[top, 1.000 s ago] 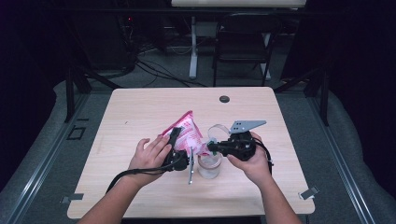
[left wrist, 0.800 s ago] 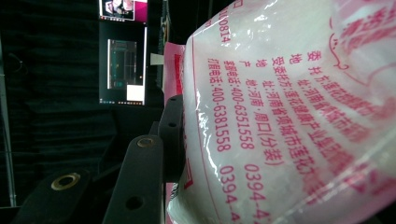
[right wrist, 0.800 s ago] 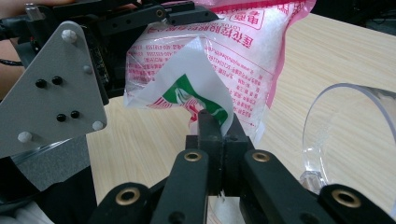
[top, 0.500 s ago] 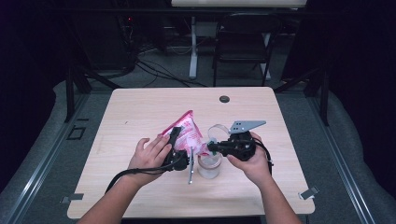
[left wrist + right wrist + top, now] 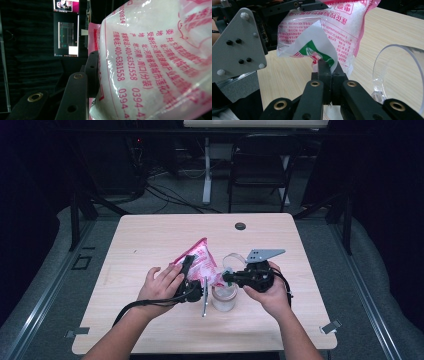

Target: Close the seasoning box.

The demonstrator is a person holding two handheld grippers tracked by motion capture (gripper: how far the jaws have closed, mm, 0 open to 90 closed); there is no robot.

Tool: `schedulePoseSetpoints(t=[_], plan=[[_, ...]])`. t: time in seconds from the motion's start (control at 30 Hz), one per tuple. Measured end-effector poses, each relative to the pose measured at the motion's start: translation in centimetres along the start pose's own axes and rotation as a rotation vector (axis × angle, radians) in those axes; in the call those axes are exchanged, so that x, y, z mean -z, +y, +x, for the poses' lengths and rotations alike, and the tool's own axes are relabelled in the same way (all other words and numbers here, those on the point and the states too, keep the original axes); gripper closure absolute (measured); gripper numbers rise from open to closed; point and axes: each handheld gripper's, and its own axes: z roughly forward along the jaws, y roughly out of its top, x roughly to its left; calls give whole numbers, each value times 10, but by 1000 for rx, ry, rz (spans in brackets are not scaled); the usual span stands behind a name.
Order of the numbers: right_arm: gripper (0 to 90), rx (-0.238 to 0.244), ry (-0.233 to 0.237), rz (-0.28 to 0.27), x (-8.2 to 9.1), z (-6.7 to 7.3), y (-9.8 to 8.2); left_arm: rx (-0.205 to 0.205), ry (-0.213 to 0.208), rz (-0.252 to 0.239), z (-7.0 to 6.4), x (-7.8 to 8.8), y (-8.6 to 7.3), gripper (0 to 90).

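Left gripper [image 5: 192,279] clamps the bulging, glossy pink-and-white printed bag [image 5: 202,261] above the pale wooden table [image 5: 150,240]. Right gripper [image 5: 226,278] pinches the bag's thin torn corner [image 5: 322,53] over a clear round plastic jar [image 5: 223,297], its hinged lid [image 5: 398,75] standing open.

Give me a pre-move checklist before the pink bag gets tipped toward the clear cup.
1. Left gripper clamps the pink bag: ok.
2. Right gripper shut on the bag's torn corner: ok.
3. Clear cup upright on the table, below the bag: ok.
4. Bag's opening over the cup's mouth: cannot tell.
5. Cup's hinged lid swung open: ok.
6. Granules inside the bag, none spilled on the table: ok.
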Motion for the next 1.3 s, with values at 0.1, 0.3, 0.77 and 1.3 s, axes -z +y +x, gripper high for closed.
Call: schedulePoseSetpoints(t=[0.1,0.3,0.77,1.3], plan=[[900,-1,0,1,0,0,0,1,2,0,0,0,0,659],[900,-1,-2,0,0,0,0,-8,5,0,0,0,0,659],[900,-4,-3,-2,-1,0,-1,-23,11,-2,1,1,1,659],[900,1,-6,-1,0,0,0,-32,16,-8,2,1,2,658]])
